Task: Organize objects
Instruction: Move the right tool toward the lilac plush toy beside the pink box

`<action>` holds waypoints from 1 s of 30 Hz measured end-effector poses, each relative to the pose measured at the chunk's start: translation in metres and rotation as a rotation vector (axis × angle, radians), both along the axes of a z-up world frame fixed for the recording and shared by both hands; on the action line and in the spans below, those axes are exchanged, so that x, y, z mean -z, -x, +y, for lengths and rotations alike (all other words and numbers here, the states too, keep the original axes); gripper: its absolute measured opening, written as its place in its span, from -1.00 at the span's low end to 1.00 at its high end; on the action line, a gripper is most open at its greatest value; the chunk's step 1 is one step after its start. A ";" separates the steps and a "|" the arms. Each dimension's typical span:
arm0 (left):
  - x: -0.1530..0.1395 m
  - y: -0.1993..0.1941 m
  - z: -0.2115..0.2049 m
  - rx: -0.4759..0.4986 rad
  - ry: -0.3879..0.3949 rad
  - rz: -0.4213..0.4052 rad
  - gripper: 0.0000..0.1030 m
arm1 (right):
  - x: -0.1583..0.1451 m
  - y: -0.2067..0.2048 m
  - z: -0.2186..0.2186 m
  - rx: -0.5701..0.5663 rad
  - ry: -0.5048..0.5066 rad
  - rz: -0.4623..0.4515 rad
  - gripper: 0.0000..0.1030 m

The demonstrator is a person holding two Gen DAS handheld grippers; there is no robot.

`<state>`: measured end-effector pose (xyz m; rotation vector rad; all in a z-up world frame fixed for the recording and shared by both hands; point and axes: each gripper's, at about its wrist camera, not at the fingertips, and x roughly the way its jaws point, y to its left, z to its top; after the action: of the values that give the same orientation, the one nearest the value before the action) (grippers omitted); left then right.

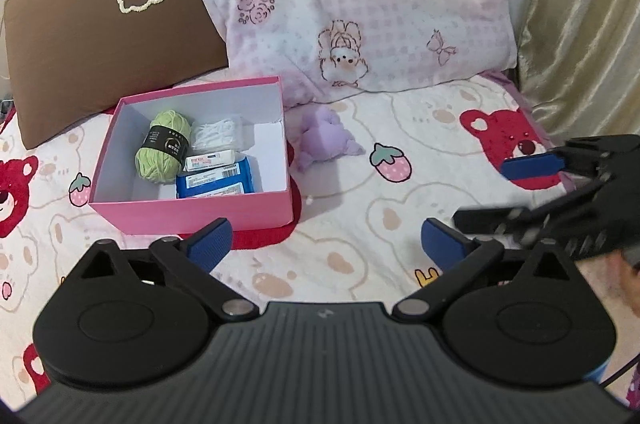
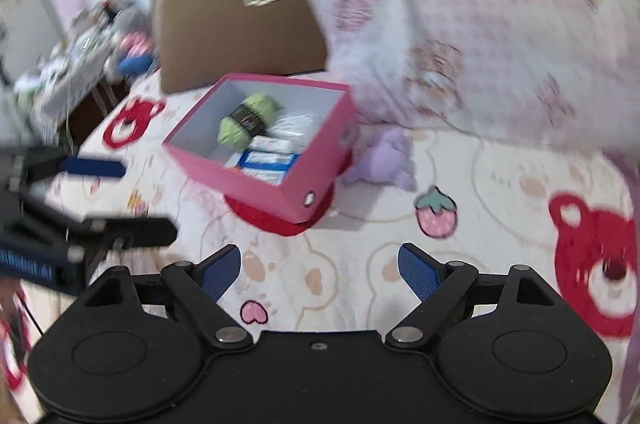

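1. Subject: purple plush toy [image 1: 326,140], lying on the printed bedspread [image 1: 360,224] just beside the right wall of the pink box [image 1: 192,212], at the foot of the pink checked pillow [image 1: 360,4]; it is the one loose item left outside the box.
2. Box contents: green yarn skein [image 1: 162,148], clear bag of white items [image 1: 218,134], small white carton [image 1: 210,160], blue packet [image 1: 216,184]; free floor shows at the box's rear right.
3. Handling judgement: toy appears light, soft and compressible, not fragile, not slippery; fabric should give under the pads, so a firm squeeze seems needed.
4. Hold point: the bulky middle of the body judged best; thin limbs likely to slip or dangle.
5. Left gripper [image 1: 326,242]: spread wide, nothing between the pads, hovering over the bedspread short of the toy.
6. Right gripper [image 2: 320,270]: likewise wide and empty; its view is blurred, so fine detail is unreadable.
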<state>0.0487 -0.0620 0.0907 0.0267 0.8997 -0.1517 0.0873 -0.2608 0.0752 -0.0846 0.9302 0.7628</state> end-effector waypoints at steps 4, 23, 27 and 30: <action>0.014 -0.015 -0.015 0.015 0.012 0.025 1.00 | 0.009 -0.023 -0.023 0.072 -0.088 0.079 0.73; 0.116 -0.120 -0.065 -0.010 0.092 -0.029 0.91 | 0.059 -0.152 0.005 0.125 -0.143 0.197 0.72; 0.140 -0.141 -0.068 -0.028 0.136 -0.029 0.73 | 0.072 -0.174 0.012 0.070 -0.199 0.214 0.68; 0.159 -0.151 -0.073 -0.052 0.120 -0.036 0.59 | 0.081 -0.183 0.021 0.059 -0.177 0.190 0.64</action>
<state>0.1998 -0.1354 -0.0684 -0.1049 0.8536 -0.1562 0.2700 -0.2394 -0.0059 0.1722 1.0360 0.8046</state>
